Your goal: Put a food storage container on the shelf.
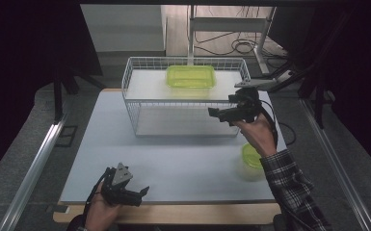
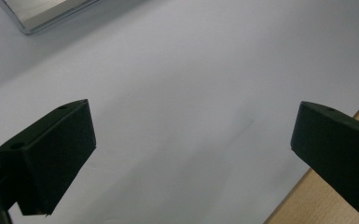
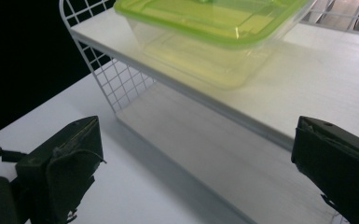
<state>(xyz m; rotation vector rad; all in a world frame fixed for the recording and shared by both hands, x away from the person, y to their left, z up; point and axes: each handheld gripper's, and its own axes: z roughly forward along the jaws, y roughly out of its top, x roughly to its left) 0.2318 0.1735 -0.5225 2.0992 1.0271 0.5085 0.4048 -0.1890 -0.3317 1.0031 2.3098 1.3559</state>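
A white wire rack point(image 1: 130, 103) with two shelves stands at the back of the table. On its upper shelf sits a clear rectangular container with a green lid point(image 1: 191, 76); the right gripper view has it point(image 3: 205, 28) close ahead, above the rack's wire side point(image 3: 116, 88). My right gripper point(image 1: 217, 114) hovers in front of the rack's right end, open point(image 3: 198, 158), nothing between its jaws. My left gripper point(image 1: 142, 196) rests low near the table's front left edge, open point(image 2: 193, 144) over bare tabletop. A round green-lidded tub point(image 1: 251, 161) stands by my right forearm.
The pale table point(image 1: 173, 163) has a wooden front rim point(image 2: 326, 196). A metal bar point(image 2: 42, 11) crosses the top left corner of the left gripper view. Aluminium rails point(image 1: 33, 168) run along the floor on both sides, and cables lie behind the rack.
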